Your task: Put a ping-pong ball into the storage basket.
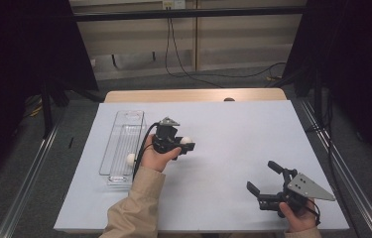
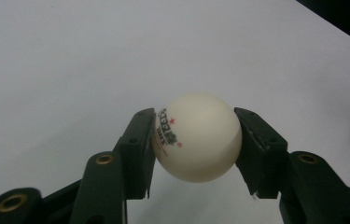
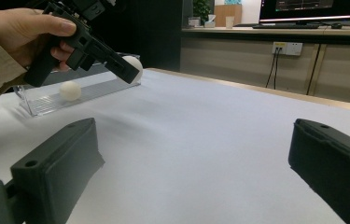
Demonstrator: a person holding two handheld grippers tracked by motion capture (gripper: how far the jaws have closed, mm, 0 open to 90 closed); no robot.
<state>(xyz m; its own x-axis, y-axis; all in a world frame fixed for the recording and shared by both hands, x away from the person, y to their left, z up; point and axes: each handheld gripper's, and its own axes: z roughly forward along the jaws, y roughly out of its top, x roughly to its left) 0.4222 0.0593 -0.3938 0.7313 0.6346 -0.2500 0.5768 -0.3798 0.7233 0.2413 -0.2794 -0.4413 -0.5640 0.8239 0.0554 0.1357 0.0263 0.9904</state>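
Fingers wrap the handle of the left gripper (image 1: 187, 144), the beige-sleeved forearm angling up from the near edge so the tool hangs above the pale, matte desk (image 1: 233, 129) beside the clear, long plastic tray (image 1: 122, 130). Its black jaws are clamped on a smooth white table-tennis ball with red and black print (image 2: 197, 136), one pad pressed to each side, the ball lifted off the surface. A second plain white ball (image 1: 130, 159) lies inside the tray near its front end. Well apart, near the desk's front right corner, the right gripper (image 1: 263, 177) sits low in the other hand, its blocky black jaws spread wide with nothing between them.
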